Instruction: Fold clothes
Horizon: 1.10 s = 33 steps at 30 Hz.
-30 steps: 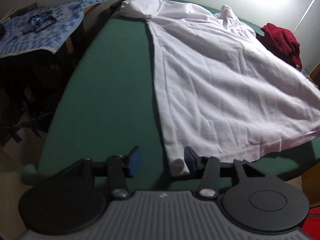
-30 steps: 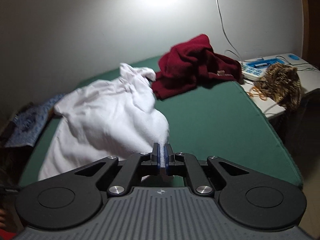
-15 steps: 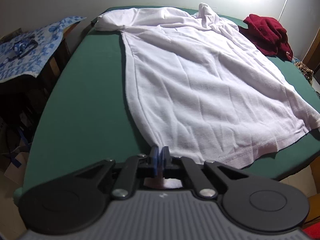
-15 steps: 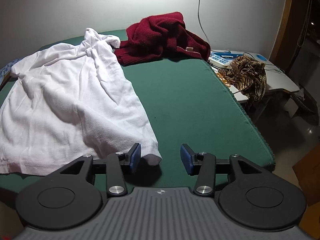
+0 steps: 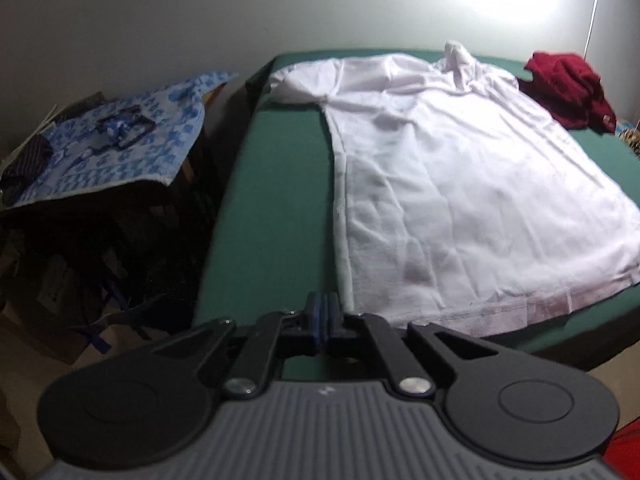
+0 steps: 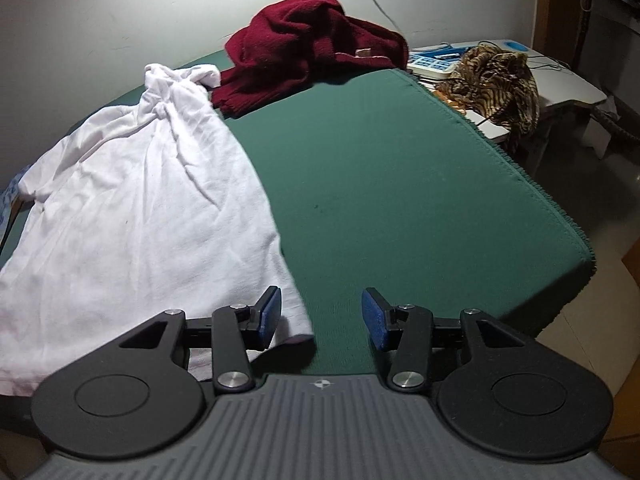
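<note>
A white shirt (image 5: 460,184) lies spread flat on the green table (image 5: 280,208), collar end toward the wall. My left gripper (image 5: 324,314) is shut at the shirt's near left hem corner; the cloth's edge runs straight into the closed pads, which hide the pinched bit. In the right wrist view the same shirt (image 6: 132,220) fills the left side. My right gripper (image 6: 320,312) stands open just above the table. The shirt's near right corner (image 6: 294,330) lies loose beside its left pad (image 6: 270,314), and no pad presses on it.
A crumpled maroon garment (image 6: 308,40) sits at the table's far right by the wall. A tiger-print cloth (image 6: 496,80) and a blue-white device (image 6: 434,60) lie on a white side table. A blue patterned cloth (image 5: 116,144) covers furniture left of the table. The table's front edge is close.
The left jaws closed on the shirt's left hem corner and drew it toward the near edge. The right jaws opened, let the right corner drop flat, and sank toward the table.
</note>
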### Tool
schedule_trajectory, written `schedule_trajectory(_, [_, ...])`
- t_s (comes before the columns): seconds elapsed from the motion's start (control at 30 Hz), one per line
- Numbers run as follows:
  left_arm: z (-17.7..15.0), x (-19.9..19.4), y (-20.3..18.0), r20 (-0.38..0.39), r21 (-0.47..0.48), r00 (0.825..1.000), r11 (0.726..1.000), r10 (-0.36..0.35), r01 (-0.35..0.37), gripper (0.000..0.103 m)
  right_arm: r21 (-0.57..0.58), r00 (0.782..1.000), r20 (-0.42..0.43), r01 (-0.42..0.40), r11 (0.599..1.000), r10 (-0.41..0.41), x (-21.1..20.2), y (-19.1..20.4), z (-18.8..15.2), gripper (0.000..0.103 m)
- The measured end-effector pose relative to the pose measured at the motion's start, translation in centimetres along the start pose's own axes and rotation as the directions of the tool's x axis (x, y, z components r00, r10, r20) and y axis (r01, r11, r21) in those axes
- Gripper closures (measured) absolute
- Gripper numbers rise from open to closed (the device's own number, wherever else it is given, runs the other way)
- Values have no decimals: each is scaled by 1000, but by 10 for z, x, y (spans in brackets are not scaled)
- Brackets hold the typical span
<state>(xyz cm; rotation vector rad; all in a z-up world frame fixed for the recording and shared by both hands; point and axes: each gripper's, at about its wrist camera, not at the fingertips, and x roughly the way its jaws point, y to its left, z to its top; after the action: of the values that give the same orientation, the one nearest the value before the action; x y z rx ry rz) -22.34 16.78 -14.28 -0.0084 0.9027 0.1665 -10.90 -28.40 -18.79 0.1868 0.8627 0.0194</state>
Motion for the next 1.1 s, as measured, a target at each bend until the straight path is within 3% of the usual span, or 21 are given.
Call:
schedule_trajectory(0.07, [-9,9,0,-42,-5,999,1000,-2,2,103,-33,1000,-14,-16,999,15,3,7,-4,55])
schedule_trajectory(0.2, [-10,9,0,-26,-37,999,999,-23,22,103,-96,999,-9,31,995,-32,8,12,-12,61])
schedule_trajectory(0.33, [1,18,-13,-10,-28,1000,999,-20,19,97,-111,1000,-14,-6,994,5,6,16,-9,97])
schedule_trajectory(0.43, [3,36,-27,-54,-4,998,1000,-20,20,96,-162,1000,11,5,987,-4,-2,25,-8,98])
schedule_trajectory(0.47, [2,37,-33,-43,28,999,1000,5,-3,100,-186,1000,22,17,982,-13,-6,27,-9,98])
schedule_trajectory(0.63, [-6,34,-39,-18,154,997,986,74,-70,100,-217,994,3,109,970,-111,-18,12,-10,101])
schedule_trajectory(0.73, [1,28,-27,-23,159,997,985,75,-70,100,-159,985,-51,157,975,-167,-12,-2,-6,91])
schedule_trajectory(0.83, [22,7,-7,38,120,997,990,67,-72,100,-46,997,11,80,996,-79,-30,-6,14,90])
schedule_trajectory(0.93, [62,-4,-1,129,98,990,992,61,-74,99,-103,997,69,41,994,-34,-40,15,50,88])
schedule_trajectory(0.97, [78,-4,-4,159,108,986,991,58,-76,95,-124,997,78,22,992,-13,-40,22,63,88])
schedule_trajectory(1.0, [96,-1,-9,183,123,981,989,61,-84,81,-142,996,83,-11,990,23,-39,31,81,87])
schedule_trajectory(1.1, [152,9,-24,223,133,972,986,71,-102,76,-159,987,70,-132,978,145,-34,57,143,84])
